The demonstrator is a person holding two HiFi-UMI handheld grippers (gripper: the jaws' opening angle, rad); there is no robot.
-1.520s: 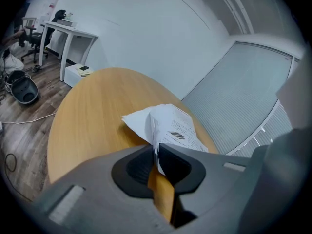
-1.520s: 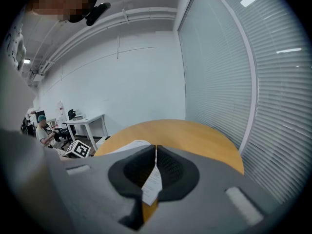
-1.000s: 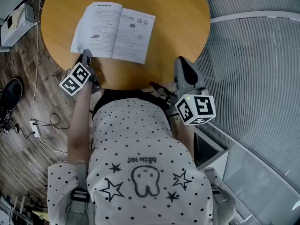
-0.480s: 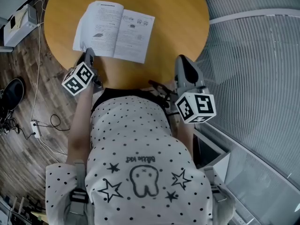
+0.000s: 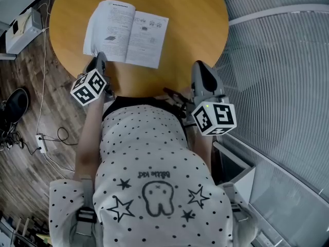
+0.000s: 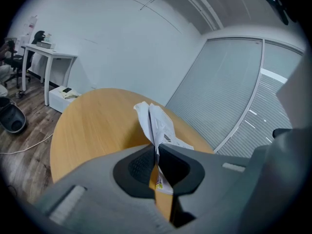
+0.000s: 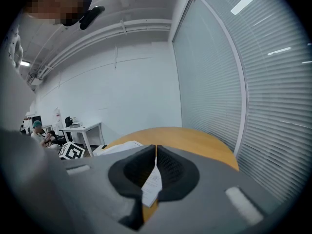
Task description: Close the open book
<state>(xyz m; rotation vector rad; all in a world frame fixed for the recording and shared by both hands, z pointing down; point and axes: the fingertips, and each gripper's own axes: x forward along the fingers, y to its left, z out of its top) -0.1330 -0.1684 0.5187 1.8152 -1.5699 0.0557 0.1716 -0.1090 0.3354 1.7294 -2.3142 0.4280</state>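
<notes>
**A:** Polka-dot shirt [image 5: 149, 158] fills the near edge. What comes next?

**B:** The right gripper [image 5: 199, 68], at the near rim of the round desk [image 5: 200, 14]. Its jaws are pressed together with nothing between them.

**A:** And the left gripper [image 6: 157, 149]?

**B:** It's at the desk's near left edge, pinching the near left corner of the open book [image 5: 128, 32]. Those left pages curl up off the desk, and the right page lies flat.

**A:** Farther off?

**B:** Bare desk top, then a white table [image 6: 48, 57] by the wall.
</notes>
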